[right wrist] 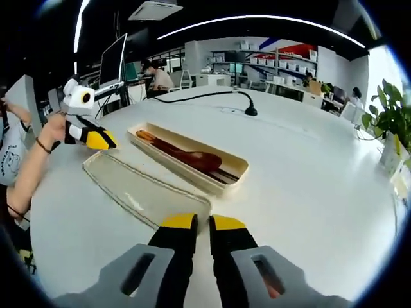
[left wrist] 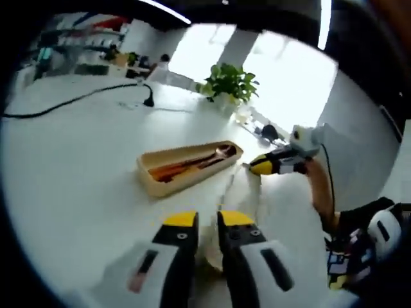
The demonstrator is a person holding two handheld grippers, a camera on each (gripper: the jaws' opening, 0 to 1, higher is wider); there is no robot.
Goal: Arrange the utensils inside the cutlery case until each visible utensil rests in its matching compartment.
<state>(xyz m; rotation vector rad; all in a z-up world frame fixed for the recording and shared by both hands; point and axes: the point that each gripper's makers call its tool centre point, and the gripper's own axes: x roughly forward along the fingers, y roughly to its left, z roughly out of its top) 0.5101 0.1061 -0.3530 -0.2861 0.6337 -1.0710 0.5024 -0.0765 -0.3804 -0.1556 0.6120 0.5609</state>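
A tan cutlery case (left wrist: 156, 176) (right wrist: 149, 144) lies open on the white table. A brown wooden spoon (left wrist: 217, 154) (right wrist: 196, 158) and dark chopsticks (left wrist: 176, 170) (right wrist: 226, 174) rest inside it. The clear lid (right wrist: 144, 186) (left wrist: 243, 192) lies flat beside the case. My left gripper (left wrist: 205, 221) hovers short of the case with its jaws together and nothing held; in the right gripper view it (right wrist: 106, 140) is in a hand near the case's far end. My right gripper (right wrist: 203, 222) is shut and empty just before the lid's near end, and its yellow tip (left wrist: 257, 167) sits by the case's spoon end.
A potted plant (left wrist: 229, 81) (right wrist: 385, 115) stands at the table's edge by the window. A black cable (left wrist: 77, 99) (right wrist: 205, 96) runs across the far table. A person's forearm (right wrist: 29, 173) reaches in, and desks with a monitor (right wrist: 112, 61) lie beyond.
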